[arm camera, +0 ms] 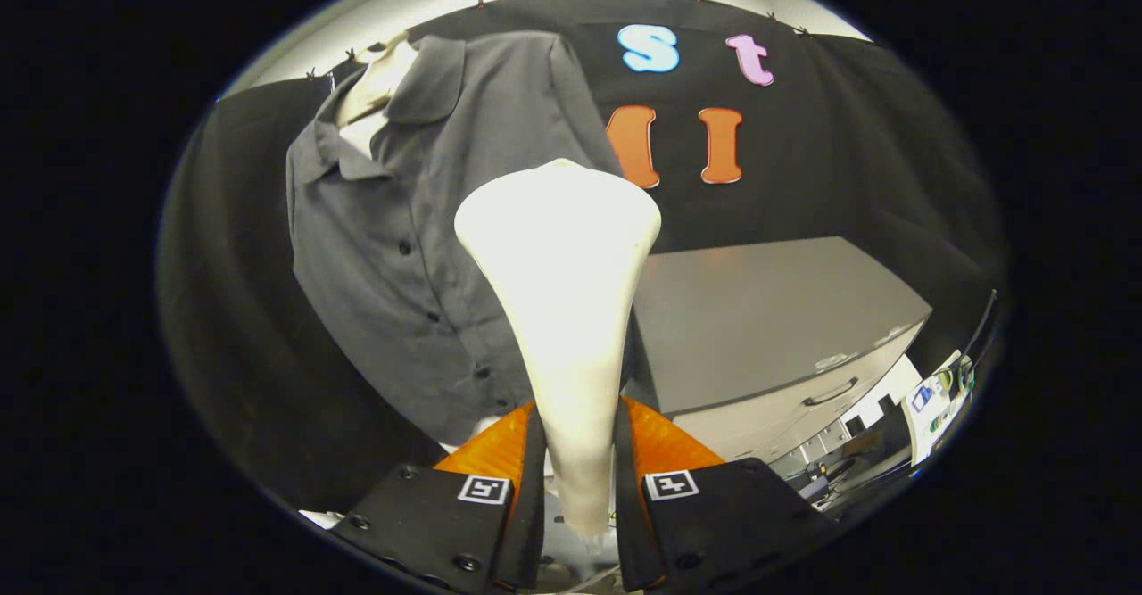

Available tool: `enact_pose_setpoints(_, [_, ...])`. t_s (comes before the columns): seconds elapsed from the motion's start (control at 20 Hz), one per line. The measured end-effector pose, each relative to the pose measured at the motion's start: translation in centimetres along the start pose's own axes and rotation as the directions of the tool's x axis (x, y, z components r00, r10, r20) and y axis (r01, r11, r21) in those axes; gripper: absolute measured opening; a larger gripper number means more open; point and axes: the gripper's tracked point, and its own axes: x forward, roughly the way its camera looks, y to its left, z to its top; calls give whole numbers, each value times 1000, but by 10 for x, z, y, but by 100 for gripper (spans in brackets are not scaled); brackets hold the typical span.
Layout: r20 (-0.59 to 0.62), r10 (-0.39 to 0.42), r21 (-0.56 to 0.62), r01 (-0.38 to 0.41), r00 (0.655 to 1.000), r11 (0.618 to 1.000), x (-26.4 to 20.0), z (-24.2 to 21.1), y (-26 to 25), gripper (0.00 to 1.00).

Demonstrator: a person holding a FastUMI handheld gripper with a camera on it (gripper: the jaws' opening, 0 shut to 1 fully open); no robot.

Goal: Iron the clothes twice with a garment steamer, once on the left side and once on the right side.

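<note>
A white garment steamer (560,309) stands upright between my two fingers, its narrow handle pinched by both and its wide head flaring upward. My gripper (575,425) is shut on that handle. Just beyond the steamer head hangs a dark grey button-up shirt (410,247) on a pale mannequin torso (379,82). The steamer head covers the part of the shirt to the right of its button line, and I cannot tell whether it touches the cloth.
A grey cabinet (767,309) with a flat top and a drawer handle (830,392) stands to the right of the shirt. Black cloth walls close off the back and left. Small items and a screen (937,399) sit past the cabinet's front corner.
</note>
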Motion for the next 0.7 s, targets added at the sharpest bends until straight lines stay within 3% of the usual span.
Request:
enact_pose_setpoints(0.3, [149, -31, 11, 30, 988, 999, -30, 56, -63, 41])
enact_pose_setpoints(0.7, [259, -64, 52, 52, 964, 997, -66, 108, -133, 41])
